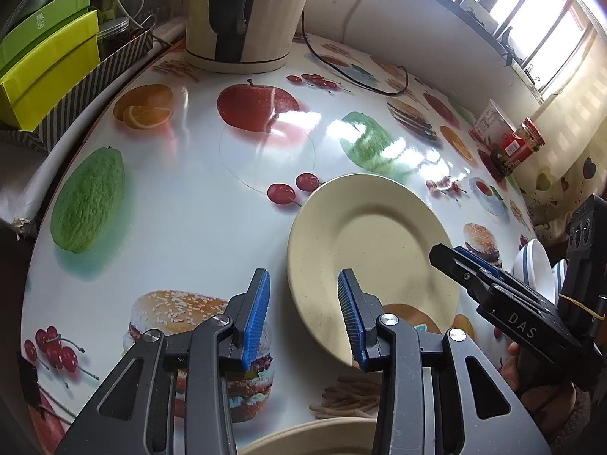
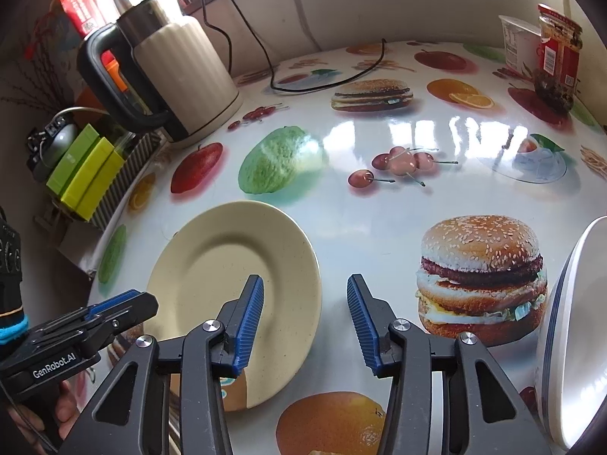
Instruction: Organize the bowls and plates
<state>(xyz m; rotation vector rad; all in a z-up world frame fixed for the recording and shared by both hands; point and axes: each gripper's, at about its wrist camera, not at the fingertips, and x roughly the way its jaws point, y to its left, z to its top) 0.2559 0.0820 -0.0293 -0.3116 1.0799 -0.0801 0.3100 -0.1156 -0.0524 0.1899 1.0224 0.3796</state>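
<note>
Well, both tools (image 1: 303, 314) (image 2: 305, 322) wide over plate (image 1: 373, 250) edge.

A round table (image 2: 379, 212) wears a glossy cloth printed with burgers, cherries, apples, orange slices and green fruit, and window light glares off its middle. At the back left stands a cream ribbed electric kettle (image 2: 178, 72) with a black handle, on its base. A black cable (image 2: 326, 79) loops over the cloth behind it and runs up the wall. Off the table's left edge, a striped box (image 1: 76, 91) holds yellow-green packets (image 1: 49, 64). Near the far right edge a jar with a red label (image 2: 557, 57) stands just beside a white tub (image 2: 518, 43). A barred window (image 1: 531, 19) lies beyond.
</note>
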